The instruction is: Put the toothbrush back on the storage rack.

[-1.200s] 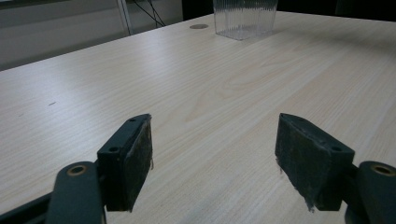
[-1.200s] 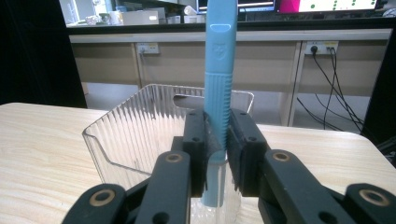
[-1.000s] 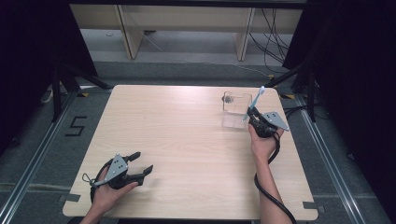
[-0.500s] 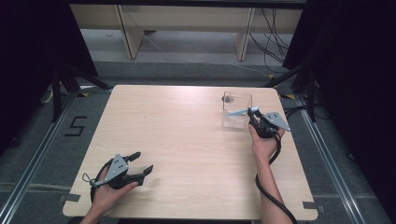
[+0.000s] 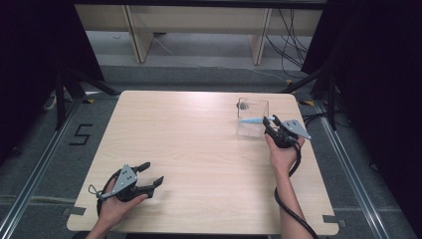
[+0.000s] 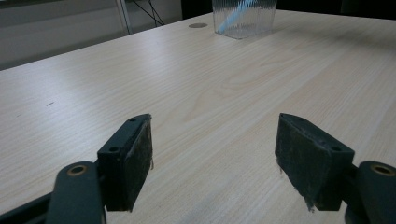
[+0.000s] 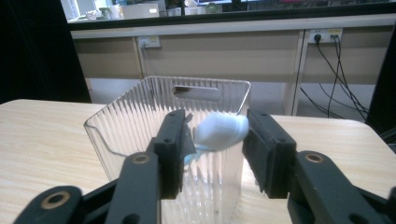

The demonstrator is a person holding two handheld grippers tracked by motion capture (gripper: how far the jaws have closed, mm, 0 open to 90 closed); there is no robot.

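Clear ribbed plastic makes up the bin point(image 5: 253, 117) at the far right of the table point(image 5: 199, 164), and a pale blue spoon point(image 5: 250, 120) lies across its open top, bowl end toward the right tool point(image 5: 269, 122). In the right tool's own view the spoon bowl point(image 7: 221, 131) sits between the two pads, just above the bin's near rim point(image 7: 163, 135). The jaws have just been opening: a gap shows between the left pad and the bowl, while the bowl's other edge looks to be at or very near the right pad point(image 7: 254, 149), though I cannot tell whether it touches. So the grip reads as let go, with the spoon resting on or dropping into the bin.

Judging by this, the main work, carrying the spoon to the bin and releasing it there, is nearly finished. What looks left is small: the right tool has to draw back clear of the rim without catching the bowl, and the spoon must settle inside, not hang on the edge. Whether its handle end already reaches the bin's floor is hidden by the ribbed wall.

At the near left corner, well apart from the bin, the left tool point(image 5: 149, 180) rests low over the table, held in a hand point(image 5: 117, 206). Its jaws stand wide apart with nothing between the pads point(image 6: 140, 158), only bare wood ahead and the bin point(image 6: 243, 18) far off beyond them. It seems to have no part in this step.
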